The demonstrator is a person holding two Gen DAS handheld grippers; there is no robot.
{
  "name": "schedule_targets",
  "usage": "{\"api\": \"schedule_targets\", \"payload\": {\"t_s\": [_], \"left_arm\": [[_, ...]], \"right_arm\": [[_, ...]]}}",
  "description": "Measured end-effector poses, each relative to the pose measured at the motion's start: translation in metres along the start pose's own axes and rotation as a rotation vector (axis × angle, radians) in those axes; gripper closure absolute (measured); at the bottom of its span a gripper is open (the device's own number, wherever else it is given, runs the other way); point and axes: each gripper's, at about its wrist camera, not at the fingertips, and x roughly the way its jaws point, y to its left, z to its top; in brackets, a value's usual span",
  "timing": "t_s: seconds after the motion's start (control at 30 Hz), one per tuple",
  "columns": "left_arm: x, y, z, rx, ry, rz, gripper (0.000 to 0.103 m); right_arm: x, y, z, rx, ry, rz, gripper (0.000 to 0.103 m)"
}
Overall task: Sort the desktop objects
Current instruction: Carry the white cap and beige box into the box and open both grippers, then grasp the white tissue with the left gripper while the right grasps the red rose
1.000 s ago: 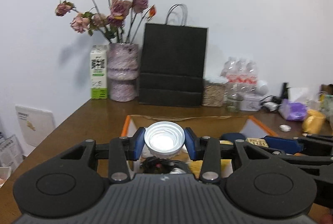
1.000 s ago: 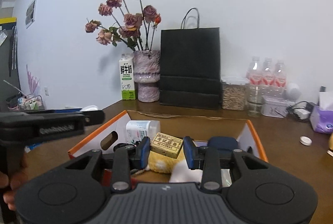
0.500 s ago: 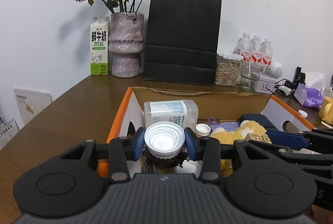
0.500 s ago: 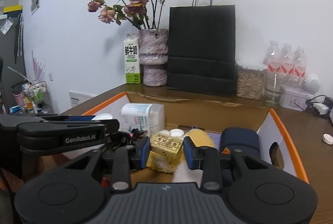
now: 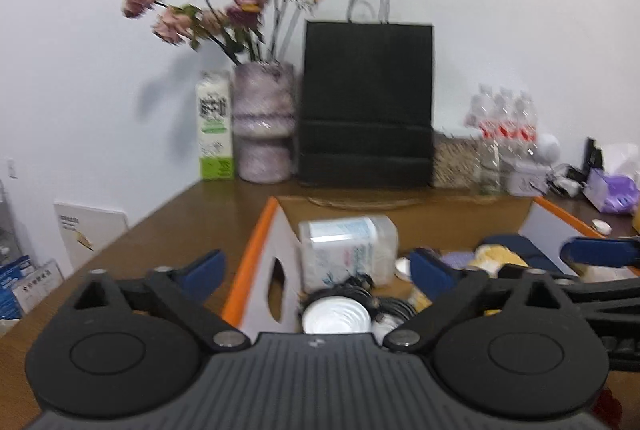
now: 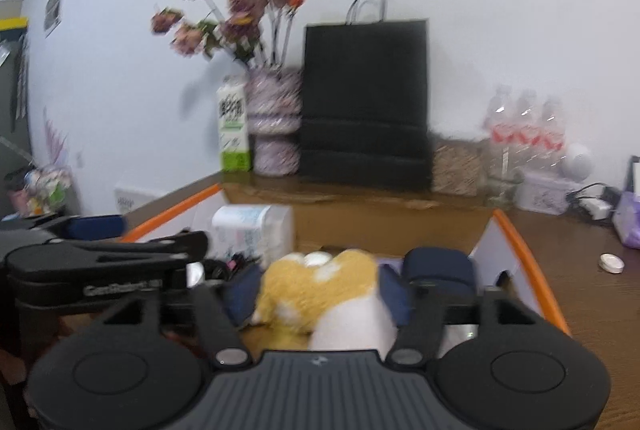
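An orange-edged cardboard box (image 5: 256, 250) sits on the wooden table and holds sorted items. My left gripper (image 5: 316, 266) is open above the box's near left corner. A white ribbed cup (image 5: 336, 318) lies in the box below it, beside black cables and a clear wipes tub (image 5: 348, 254). My right gripper (image 6: 316, 290) is open over the box, its fingers either side of a yellow and white plush toy (image 6: 316, 286). A dark blue pouch (image 6: 440, 270) lies beside the toy. The small gold box is hidden from view.
A black paper bag (image 5: 366, 106), a vase of dried roses (image 5: 262, 122) and a milk carton (image 5: 214, 138) stand at the back. Water bottles (image 5: 506, 126), a seed jar and a purple tissue pack (image 5: 610, 190) stand at the right. A white cap (image 6: 611, 263) lies on the table.
Both grippers have opened. The white cup has dropped from my left gripper into the box. The small gold box has left my right gripper and is out of sight.
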Motion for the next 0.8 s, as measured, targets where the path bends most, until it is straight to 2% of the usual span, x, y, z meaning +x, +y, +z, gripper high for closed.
{"api": "schedule_targets", "payload": {"t_s": [0.03,0.07,0.53,0.8], "left_arm": [[-0.001,0.001,0.000,-0.008,-0.003,-0.002,0.000],[-0.001,0.003,0.001,-0.013,-0.002,-0.012,0.000],[-0.004,0.002,0.001,-0.006,0.000,-0.022,0.000],[-0.010,0.006,0.001,-0.028,-0.051,-0.013,0.000]], "right_arm": [[-0.002,-0.003,0.001,0.013,-0.016,-0.010,0.008],[-0.003,-0.005,0.001,0.025,-0.028,-0.013,0.000],[-0.006,-0.008,0.000,0.017,-0.041,-0.012,0.000],[-0.012,-0.008,0.000,0.001,-0.067,-0.010,0.000]]}}
